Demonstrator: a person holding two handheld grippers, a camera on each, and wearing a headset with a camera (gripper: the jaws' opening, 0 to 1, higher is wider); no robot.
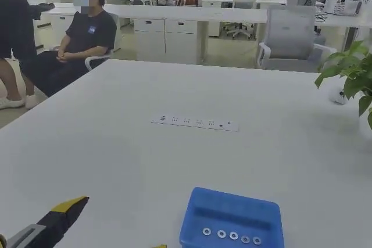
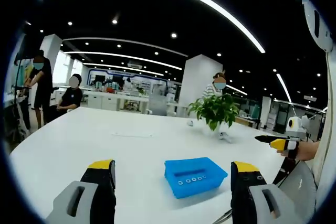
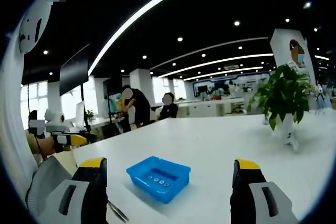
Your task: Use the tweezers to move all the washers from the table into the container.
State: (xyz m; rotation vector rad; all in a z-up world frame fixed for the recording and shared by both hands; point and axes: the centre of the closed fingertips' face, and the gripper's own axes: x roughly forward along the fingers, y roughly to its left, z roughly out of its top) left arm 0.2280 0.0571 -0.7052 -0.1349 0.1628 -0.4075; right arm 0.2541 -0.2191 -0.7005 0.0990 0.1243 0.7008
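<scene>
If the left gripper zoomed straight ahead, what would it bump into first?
Probably the blue container holding washers: it sits on the table right between the left gripper's open jaws. Depth is hard to judge.

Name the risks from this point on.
1. The blue container holds five washers and seems close to the table's near edge; a careless left gripper could knock it off.
2. The thin tweezers lie flat beside the open right gripper; its wide jaws may fumble them.
</scene>
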